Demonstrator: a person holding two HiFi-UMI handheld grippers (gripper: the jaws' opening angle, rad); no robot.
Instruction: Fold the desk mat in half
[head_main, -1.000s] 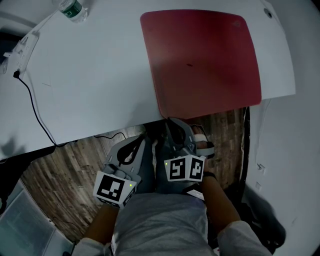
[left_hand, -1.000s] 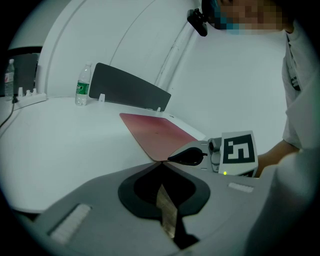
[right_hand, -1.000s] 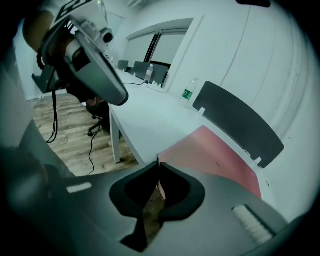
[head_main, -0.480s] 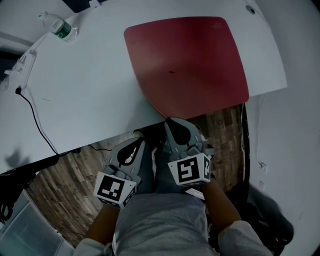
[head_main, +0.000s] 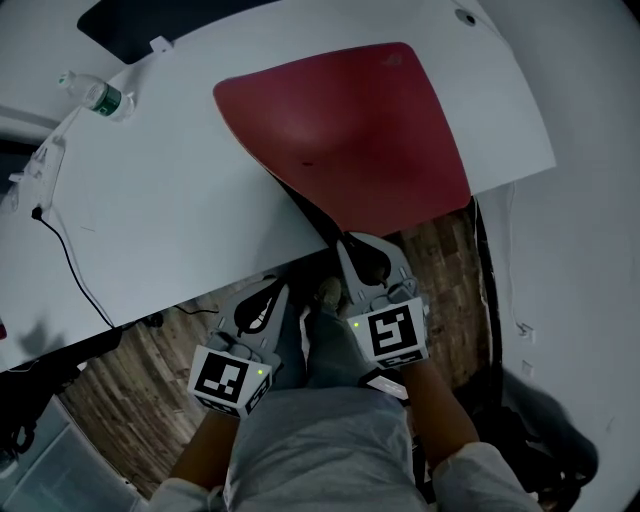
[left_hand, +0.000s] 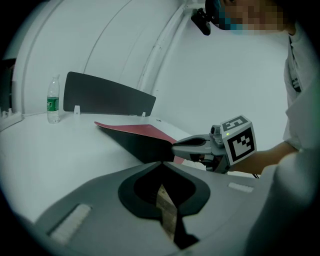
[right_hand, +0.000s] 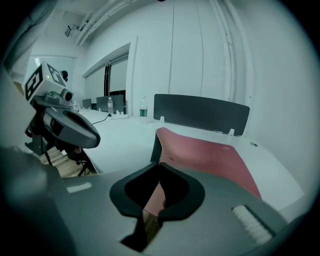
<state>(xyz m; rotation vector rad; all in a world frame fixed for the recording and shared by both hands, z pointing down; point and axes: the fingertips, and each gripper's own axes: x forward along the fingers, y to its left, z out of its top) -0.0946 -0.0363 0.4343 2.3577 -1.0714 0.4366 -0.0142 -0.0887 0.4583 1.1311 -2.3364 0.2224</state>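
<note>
The red desk mat (head_main: 360, 130) lies on the white desk (head_main: 170, 200), toward its right end. Its near left corner is raised off the desk, so the dark underside (head_main: 303, 203) shows along that edge. My right gripper (head_main: 346, 240) is shut on that raised corner at the desk's front edge; in the right gripper view the mat (right_hand: 205, 150) runs away from the pinched edge. My left gripper (head_main: 277, 291) hangs lower, off the desk front over the floor, jaws closed on nothing. The left gripper view shows the lifted mat (left_hand: 137, 131) and the right gripper (left_hand: 192, 145).
A water bottle (head_main: 95, 95) stands at the desk's far left, with a black cable (head_main: 68, 255) trailing off the front edge. A dark partition panel (head_main: 150, 22) runs along the back. Wooden floor (head_main: 150, 350) and the person's lap lie below the grippers.
The right gripper has risen and rolled with the mat's near left corner, peeling that edge up so the dark underside shows. The left gripper has moved slightly up toward the desk front.
</note>
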